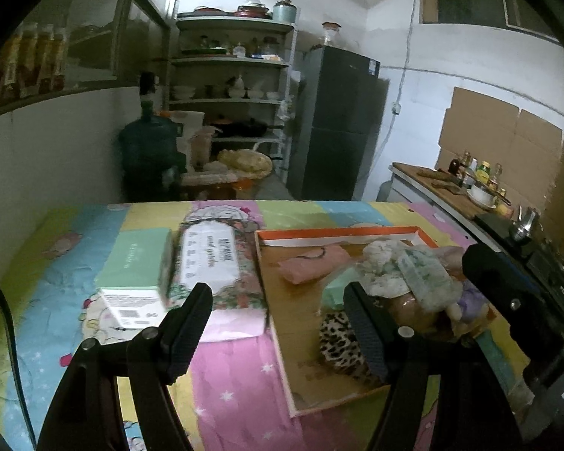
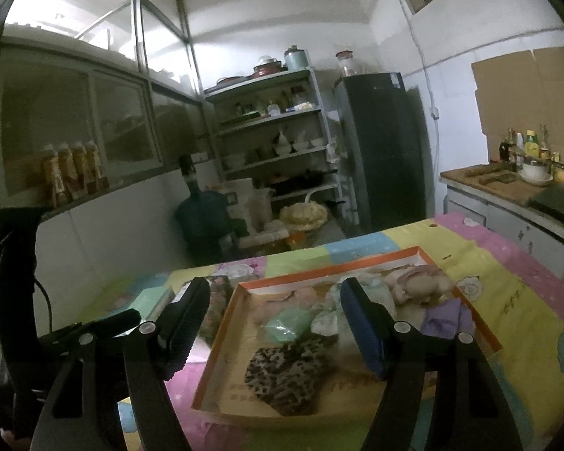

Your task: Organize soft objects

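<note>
Left gripper (image 1: 278,323): jaws wide apart, nothing between the pads; raised above the near part of the table, over the tray's left rim.
Right gripper (image 2: 274,323): jaws wide apart, empty; raised above the tray's near half.
Table (image 1: 75,263): covered by a patchwork cloth in pink, yellow, blue and green.
Tray (image 1: 338,232): shallow cardboard box with orange rim, lying toward the table's right side, far rim short of the far edge.
Tray contents, far left: folded pink cloth (image 1: 312,263).
Tray contents, middle: mint-green soft piece (image 2: 285,325), partly under a crumpled white-and-green bundle (image 1: 406,270).
Tray contents, near side: leopard-print fabric (image 2: 285,376), flat on the tray floor beside the near rim.
Tray contents, right side: pale beige plush (image 2: 421,285) at the far right corner, lilac cloth (image 2: 447,319) just nearer; heaped together, touching.
Outside the tray, left: floral tissue pack (image 1: 214,263) touching the tray's left rim, lengthwise from far to near.
Further left: mint-green box (image 1: 135,259) lying flat against the tissue pack.
Beyond the far edge: shelf rack (image 1: 233,75) holding bowls and pots, dark fridge (image 1: 338,124) to its right, blue water jug (image 1: 146,146) on the floor.
Right wall: counter (image 2: 500,184) with bottles and a bowl.
</note>
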Available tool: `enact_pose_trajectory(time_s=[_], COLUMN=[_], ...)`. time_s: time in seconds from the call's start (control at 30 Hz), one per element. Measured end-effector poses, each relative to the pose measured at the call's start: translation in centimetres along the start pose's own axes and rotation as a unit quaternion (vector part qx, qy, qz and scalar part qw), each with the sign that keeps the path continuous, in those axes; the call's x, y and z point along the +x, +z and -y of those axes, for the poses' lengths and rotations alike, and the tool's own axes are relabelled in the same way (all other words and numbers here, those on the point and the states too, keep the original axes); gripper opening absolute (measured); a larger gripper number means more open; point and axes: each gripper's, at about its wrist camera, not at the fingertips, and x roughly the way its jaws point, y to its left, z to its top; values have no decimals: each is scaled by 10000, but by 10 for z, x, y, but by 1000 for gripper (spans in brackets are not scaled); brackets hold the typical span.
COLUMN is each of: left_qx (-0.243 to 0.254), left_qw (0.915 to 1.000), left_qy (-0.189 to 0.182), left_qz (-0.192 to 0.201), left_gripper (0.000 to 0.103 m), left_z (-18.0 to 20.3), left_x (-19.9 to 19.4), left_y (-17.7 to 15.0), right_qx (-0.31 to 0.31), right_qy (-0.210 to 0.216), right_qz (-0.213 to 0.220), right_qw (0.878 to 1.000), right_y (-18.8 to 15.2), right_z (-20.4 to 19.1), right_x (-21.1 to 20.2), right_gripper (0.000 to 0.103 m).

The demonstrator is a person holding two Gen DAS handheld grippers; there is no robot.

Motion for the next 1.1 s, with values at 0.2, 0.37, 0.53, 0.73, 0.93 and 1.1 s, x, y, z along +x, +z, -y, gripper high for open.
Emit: enact_pose_trajectory(time_s=[0.2,0.37,0.53,0.73,0.93,1.1], left_qx=[-37,-97,-205,-268,-320,-339], left_qw=[9995,9983,9965,9952,9939,9932], left_qy=[281,519,739,874,985,1045], left_qz=[142,257,326,345,382,378], left_gripper=[72,72,72,72,72,72], left_z=[-12,-30,-48,-67,-83,-94], left_x=[-20,-34,-42,-49,-54,-57], left_y=[-5,-8,-11,-16,-18,-19], right_qx=[-81,-150,-175,-285,-404,-466], right_qy=[1,6,17,42,87,114], right_qz=[63,37,-11,-69,-87,-110], right_qw=[9999,9999,9998,9996,9991,9988], right_y=[-5,-10,-16,-21,-26,-30], right_z=[-17,-34,-53,-75,-95,-109], right_x=[-6,-7,-4,0,3,8], right_gripper=[74,74,74,74,74,74])
